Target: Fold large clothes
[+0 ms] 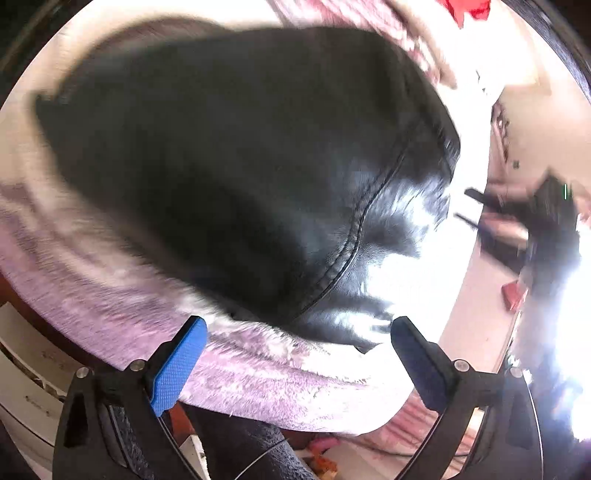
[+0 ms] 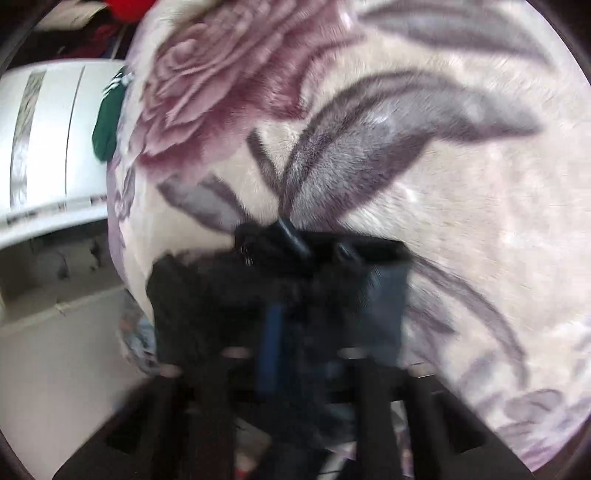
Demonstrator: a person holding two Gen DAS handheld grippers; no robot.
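Note:
A black leather-like garment [image 1: 229, 166] with a stitched seam lies on a plush floral blanket [image 1: 258, 373] and fills most of the left wrist view. My left gripper [image 1: 295, 354] is open and empty, its blue pads just short of the garment's near edge. In the right wrist view, blurred by motion, my right gripper [image 2: 295, 306] is shut on a bunch of the black garment [image 2: 207, 295], held over the blanket [image 2: 443, 184]. The right gripper also shows, blurred, at the right of the left wrist view [image 1: 524, 214].
The blanket with rose and leaf pattern covers the bed. A white appliance [image 2: 48, 147] stands to the left of the bed with a green cloth [image 2: 107, 122] beside it. Red fabric [image 1: 469, 9] lies at the far end. Strong glare [image 1: 580, 332] washes out the right side.

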